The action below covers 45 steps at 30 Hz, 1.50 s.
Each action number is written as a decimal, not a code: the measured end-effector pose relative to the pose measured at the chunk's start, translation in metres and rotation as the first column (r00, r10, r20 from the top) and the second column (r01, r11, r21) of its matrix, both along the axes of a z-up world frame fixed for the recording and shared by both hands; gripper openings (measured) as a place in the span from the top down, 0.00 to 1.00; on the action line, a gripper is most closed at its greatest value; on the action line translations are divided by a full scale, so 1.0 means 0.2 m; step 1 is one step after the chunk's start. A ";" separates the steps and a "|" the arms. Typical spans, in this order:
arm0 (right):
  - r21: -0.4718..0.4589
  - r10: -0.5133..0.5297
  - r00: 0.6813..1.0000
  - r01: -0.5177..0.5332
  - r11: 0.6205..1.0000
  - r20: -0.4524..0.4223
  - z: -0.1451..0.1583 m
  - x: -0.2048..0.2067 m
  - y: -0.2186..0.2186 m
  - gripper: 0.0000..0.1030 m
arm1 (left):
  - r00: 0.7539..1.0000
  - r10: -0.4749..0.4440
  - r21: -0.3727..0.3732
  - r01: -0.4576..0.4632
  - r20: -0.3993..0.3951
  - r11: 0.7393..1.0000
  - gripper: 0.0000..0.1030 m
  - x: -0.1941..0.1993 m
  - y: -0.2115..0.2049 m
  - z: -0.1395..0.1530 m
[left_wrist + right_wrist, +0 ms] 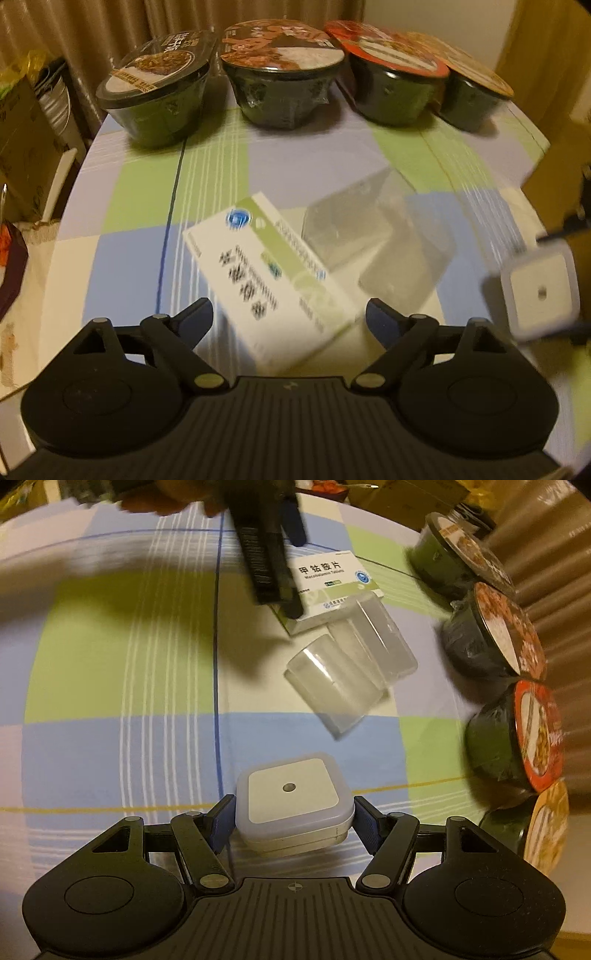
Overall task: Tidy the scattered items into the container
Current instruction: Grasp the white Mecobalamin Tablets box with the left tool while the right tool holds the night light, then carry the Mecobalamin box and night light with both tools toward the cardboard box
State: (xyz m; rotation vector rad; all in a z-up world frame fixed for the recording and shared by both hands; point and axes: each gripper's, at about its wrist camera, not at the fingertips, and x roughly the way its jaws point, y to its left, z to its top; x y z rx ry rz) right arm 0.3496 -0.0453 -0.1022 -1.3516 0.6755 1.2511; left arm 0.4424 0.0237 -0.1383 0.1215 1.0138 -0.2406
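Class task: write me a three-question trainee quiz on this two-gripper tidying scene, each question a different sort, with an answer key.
1. True or false: the right gripper is closed on the square white night light.
2. Multiple choice: how many sealed bowls line the far table edge? A two, B four, C six.
3. Fill in: the medicine box has one end propped on the clear plastic ____.

Key
1. True; both pads press its sides.
2. B.
3. Container; the left gripper sits open at the box.
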 end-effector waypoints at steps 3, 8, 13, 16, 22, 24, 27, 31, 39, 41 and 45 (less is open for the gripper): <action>0.055 -0.039 0.999 0.040 0.998 -0.019 0.02 0.03 0.00 0.33 | 1.000 -0.007 0.038 0.007 -0.005 0.999 0.14 0.06 -0.03 -0.02; 0.164 -0.091 0.994 0.100 0.981 -0.063 0.03 0.06 -0.04 0.33 | 0.995 -0.096 0.127 0.098 -0.017 0.987 0.14 0.09 -0.06 -0.04; 0.187 -0.078 0.994 0.090 0.978 -0.074 0.04 0.04 -0.06 0.33 | 0.960 -0.268 0.245 0.280 -0.083 0.928 0.22 0.03 0.00 -0.07; 0.189 -0.067 0.995 0.080 0.979 -0.072 0.04 0.02 -0.06 0.33 | 0.923 -0.359 0.277 0.385 -0.140 0.880 0.28 0.00 0.07 -0.08; 0.201 -0.057 0.995 0.071 0.977 -0.076 0.06 -0.01 -0.06 0.33 | 0.873 -0.452 0.311 0.488 -0.184 0.815 0.29 -0.05 0.19 -0.06; 0.202 -0.056 0.995 0.072 0.977 -0.083 0.06 -0.02 -0.06 0.33 | 0.887 -0.437 0.293 0.462 -0.151 0.837 0.22 -0.04 0.21 -0.04; 0.196 -0.054 0.995 0.070 0.978 -0.084 0.06 -0.04 -0.07 0.33 | 0.895 -0.428 0.297 0.445 -0.123 0.845 0.22 -0.01 0.20 -0.04; 0.187 -0.061 0.995 0.076 0.979 -0.085 0.06 -0.05 -0.08 0.33 | 0.897 -0.423 0.296 0.442 -0.127 0.847 0.22 0.02 0.17 -0.07; 0.193 -0.094 0.990 0.114 0.975 -0.109 0.11 -0.10 -0.11 0.33 | 0.836 -0.525 0.285 0.548 -0.160 0.786 0.33 -0.16 0.13 -0.07; 0.200 -0.114 0.986 0.138 0.970 -0.125 0.14 -0.14 -0.12 0.33 | 0.795 -0.586 0.273 0.605 -0.158 0.748 0.34 -0.29 0.10 -0.05; 0.232 -0.194 0.968 0.228 0.946 -0.157 0.21 -0.25 -0.15 0.33 | 0.722 -0.674 0.239 0.690 -0.157 0.683 0.33 -0.53 0.03 -0.02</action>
